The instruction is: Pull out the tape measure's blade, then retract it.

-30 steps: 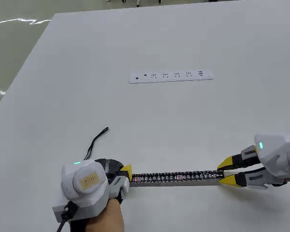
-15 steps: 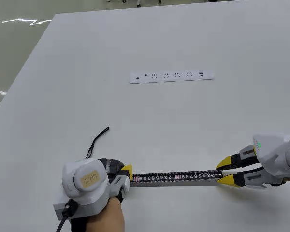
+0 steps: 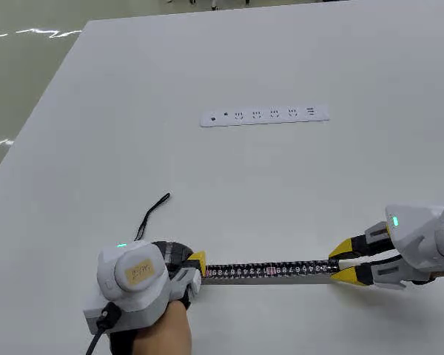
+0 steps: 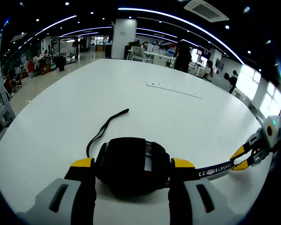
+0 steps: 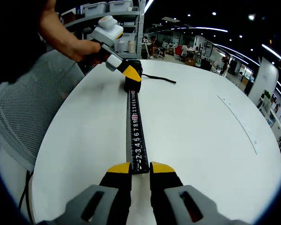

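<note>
The left tool [image 4: 132, 162] is clamped across the black body of the tape measure [image 4: 126, 157], which sits on the desk [image 3: 281, 185] close to the person. The right tool [image 5: 140, 168] pinches the free end of the blade [image 5: 135, 126], which is drawn out flat along the desk between the two. Over the last second the drawn-out length has hardly altered and both tools sit almost where they were, so the pull looks finished and retracting is probably next. The blade's numerals read 2 to 9 and on into the teens. A sticker [image 3: 138, 273] on the left tool is too small to read. The tape's strap [image 3: 149, 214] lies beside the body, and a power strip [image 3: 265, 115] lies well beyond.
</note>
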Tool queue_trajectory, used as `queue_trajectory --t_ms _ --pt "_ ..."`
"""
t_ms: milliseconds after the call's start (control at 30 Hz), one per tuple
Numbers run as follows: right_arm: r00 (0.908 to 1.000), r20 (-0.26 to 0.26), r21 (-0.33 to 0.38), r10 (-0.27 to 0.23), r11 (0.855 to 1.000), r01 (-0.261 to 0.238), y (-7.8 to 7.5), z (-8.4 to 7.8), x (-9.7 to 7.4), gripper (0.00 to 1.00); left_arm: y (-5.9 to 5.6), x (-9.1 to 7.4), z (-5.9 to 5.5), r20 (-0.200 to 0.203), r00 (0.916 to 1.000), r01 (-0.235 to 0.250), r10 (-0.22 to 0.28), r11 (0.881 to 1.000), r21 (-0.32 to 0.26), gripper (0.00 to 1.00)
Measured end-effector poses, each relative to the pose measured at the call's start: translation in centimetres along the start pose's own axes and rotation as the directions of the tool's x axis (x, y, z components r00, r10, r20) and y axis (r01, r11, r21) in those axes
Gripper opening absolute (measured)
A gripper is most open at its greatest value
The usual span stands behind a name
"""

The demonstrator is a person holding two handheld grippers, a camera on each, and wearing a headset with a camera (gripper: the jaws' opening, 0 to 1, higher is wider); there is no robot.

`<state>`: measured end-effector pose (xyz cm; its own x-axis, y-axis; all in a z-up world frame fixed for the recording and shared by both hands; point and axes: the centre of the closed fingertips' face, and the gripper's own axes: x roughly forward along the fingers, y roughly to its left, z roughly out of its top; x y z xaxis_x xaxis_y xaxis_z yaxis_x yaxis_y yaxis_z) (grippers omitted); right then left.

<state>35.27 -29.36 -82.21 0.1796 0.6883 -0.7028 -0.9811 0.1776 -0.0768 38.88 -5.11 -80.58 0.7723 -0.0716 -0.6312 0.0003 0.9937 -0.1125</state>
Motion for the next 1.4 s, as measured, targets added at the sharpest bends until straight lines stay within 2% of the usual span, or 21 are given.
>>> queue_trajectory --t_ms 433,1400 --pt "1.0 0.005 -0.002 0.004 1.0 -0.004 0.1 0.8 0.5 0.14 -0.1 0.0 0.0 -0.007 1.0 0.005 -0.005 1.0 0.003 0.58" --pt "0.9998 0.003 0.005 0.018 1.0 -0.018 0.2 1.4 1.7 0.14 0.0 0.0 -0.1 -0.016 0.9998 0.011 -0.011 1.0 0.006 0.58"
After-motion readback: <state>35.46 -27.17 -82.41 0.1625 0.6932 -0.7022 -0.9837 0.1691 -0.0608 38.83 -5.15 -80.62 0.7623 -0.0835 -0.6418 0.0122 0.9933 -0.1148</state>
